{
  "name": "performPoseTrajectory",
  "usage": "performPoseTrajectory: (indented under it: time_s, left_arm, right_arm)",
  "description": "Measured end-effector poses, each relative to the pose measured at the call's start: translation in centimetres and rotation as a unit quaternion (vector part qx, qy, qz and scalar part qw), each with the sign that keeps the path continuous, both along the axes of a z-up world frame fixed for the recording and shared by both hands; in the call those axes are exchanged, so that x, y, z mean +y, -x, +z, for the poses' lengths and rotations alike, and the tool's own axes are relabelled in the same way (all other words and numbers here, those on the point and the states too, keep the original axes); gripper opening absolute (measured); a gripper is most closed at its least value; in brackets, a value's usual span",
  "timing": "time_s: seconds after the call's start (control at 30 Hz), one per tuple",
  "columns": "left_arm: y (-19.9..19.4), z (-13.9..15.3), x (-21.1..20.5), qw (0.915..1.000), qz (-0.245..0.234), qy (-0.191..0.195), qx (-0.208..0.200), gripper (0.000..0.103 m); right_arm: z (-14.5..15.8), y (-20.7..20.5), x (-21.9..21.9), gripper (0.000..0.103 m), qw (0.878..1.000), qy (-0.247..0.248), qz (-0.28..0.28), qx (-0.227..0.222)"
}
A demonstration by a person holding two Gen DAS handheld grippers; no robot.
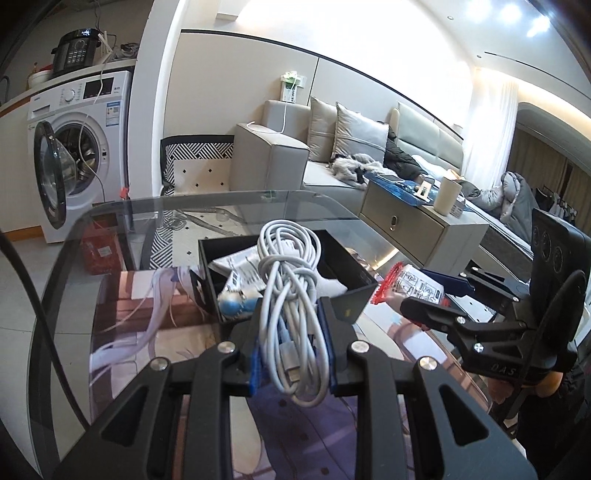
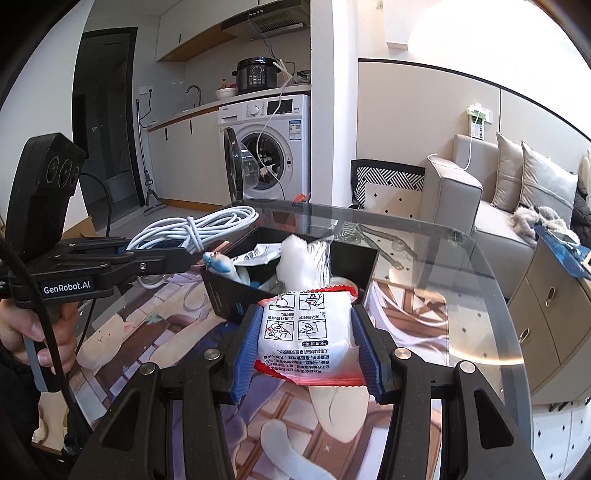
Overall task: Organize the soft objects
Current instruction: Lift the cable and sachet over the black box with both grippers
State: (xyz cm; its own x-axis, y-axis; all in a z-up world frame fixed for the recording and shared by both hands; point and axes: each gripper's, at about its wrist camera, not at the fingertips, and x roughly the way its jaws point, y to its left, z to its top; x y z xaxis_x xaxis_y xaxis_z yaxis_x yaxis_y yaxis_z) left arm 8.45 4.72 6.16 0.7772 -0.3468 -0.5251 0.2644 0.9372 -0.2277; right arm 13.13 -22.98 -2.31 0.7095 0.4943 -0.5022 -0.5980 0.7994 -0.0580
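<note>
Bright indoor light. Ceiling lights and the curtained window blow out to white; the glass worktop shows glare. Fisheye bending, dark corners, distant sofa perhaps slightly soft.

Right tool grips packet before black box.

Home, open-plan flat: white front-loading washing machine under kitchen counter ahead-left of gripper; beige cushioned sofa ahead-right.

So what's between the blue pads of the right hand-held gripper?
A white plastic packet with red edges, squeezed between its blue fingers, shown in the right wrist view.
</note>
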Motion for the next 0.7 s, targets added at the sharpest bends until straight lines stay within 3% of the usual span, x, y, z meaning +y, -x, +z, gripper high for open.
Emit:
performPoseTrajectory:
  time_s: [0.7]
  left_arm:
    - [-7.2, -0.8, -0.7, 0.9985, 0.034, -0.041, 0.011, 0.024]
  right_arm:
    - [-0.2, -5.9, 3.1, 0.049, 1.000, -0.016, -0.005, -0.005]
